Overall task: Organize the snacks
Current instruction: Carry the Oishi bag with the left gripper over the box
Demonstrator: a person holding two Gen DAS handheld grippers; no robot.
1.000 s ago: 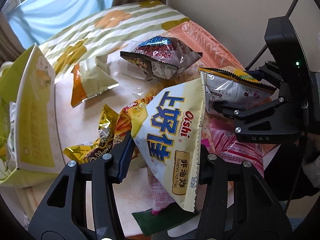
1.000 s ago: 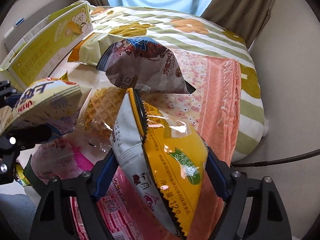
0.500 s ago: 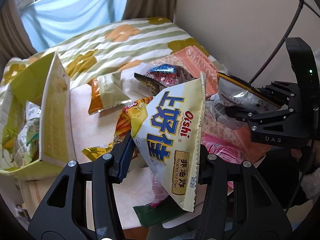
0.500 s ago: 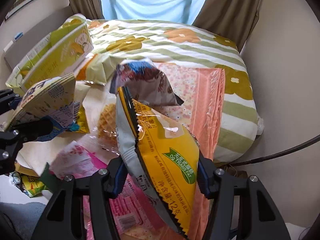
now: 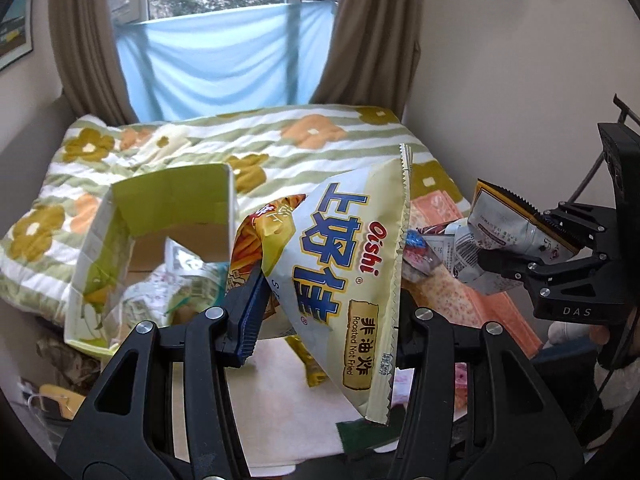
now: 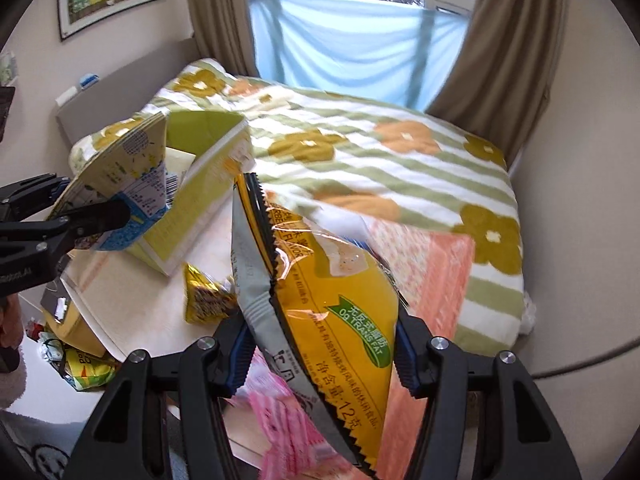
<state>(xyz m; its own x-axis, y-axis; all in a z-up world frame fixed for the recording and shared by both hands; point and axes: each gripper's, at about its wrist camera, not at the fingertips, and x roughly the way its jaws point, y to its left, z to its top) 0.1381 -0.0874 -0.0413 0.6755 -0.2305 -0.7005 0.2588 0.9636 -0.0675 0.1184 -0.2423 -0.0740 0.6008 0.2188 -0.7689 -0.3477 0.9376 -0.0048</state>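
My left gripper (image 5: pixel 326 316) is shut on a cream Oishi snack bag (image 5: pixel 344 280) and holds it raised, just right of an open yellow-green carton (image 5: pixel 120 236) that has packets inside. My right gripper (image 6: pixel 320 356) is shut on a yellow and grey snack bag (image 6: pixel 328 304), held above the table. In the left wrist view the right gripper (image 5: pixel 516 264) and its bag (image 5: pixel 504 232) are at the right. In the right wrist view the left gripper (image 6: pixel 86 220) with the Oishi bag (image 6: pixel 124 184) is at the left, beside the carton (image 6: pixel 196 200).
More snack packets lie on the pale table (image 6: pixel 132 304): a gold one (image 6: pixel 204 300), a pink one (image 6: pixel 280 412), and an orange one (image 5: pixel 256 248) behind the Oishi bag. A flowered striped quilt (image 6: pixel 380 156) and a peach cloth (image 6: pixel 432 264) lie behind. Walls stand on both sides.
Both grippers have risen and tilted up with their bags, so the window and bed now show. The left gripper has moved closer to the open carton.
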